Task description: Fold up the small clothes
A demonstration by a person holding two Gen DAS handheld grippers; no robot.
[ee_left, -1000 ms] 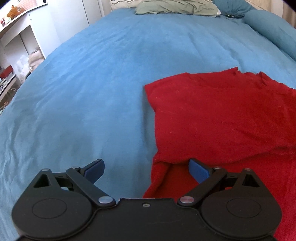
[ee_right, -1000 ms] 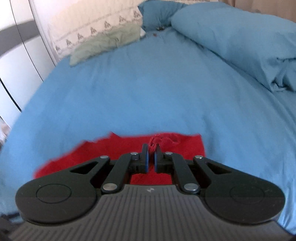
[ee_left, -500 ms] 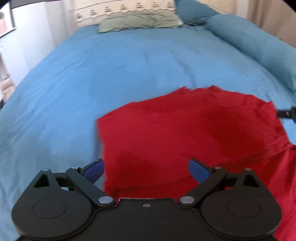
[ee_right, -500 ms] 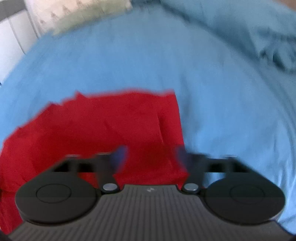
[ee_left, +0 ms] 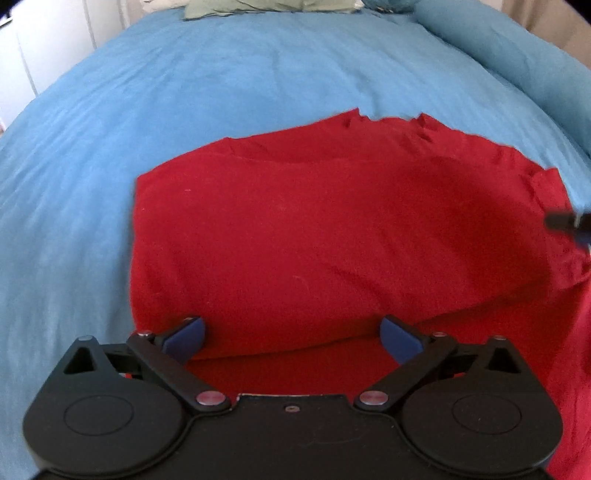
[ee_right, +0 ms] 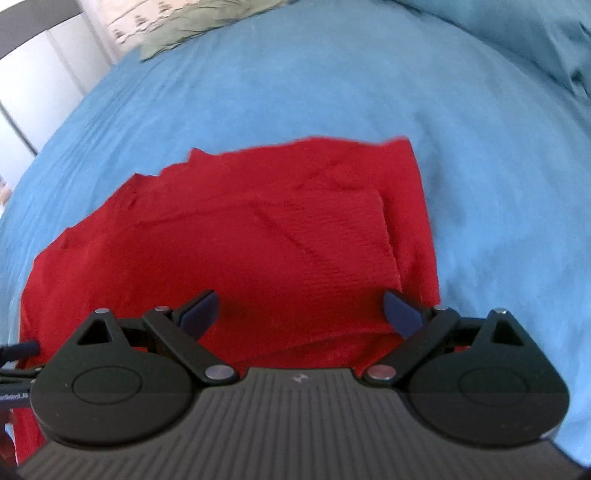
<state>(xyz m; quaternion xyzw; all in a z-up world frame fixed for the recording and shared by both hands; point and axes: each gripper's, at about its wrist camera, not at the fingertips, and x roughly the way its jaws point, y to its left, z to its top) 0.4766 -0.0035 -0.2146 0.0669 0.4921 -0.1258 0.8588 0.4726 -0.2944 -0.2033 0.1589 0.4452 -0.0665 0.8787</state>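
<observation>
A red garment lies on the blue bedcover, with its upper layer folded over the lower one. It also shows in the right wrist view, where a folded flap lies on its right side. My left gripper is open and empty, just above the garment's near left part. My right gripper is open and empty above the garment's near right part. The right gripper's tip shows at the right edge of the left wrist view.
The blue bedcover spreads around the garment. A green pillow and a patterned pillow lie at the head of the bed. A rolled blue duvet runs along the right side. White cupboards stand to the left.
My right gripper has let go of the red garment and opened wide. My left gripper has swung right, over the garment. The upper layer now lies folded flat.
</observation>
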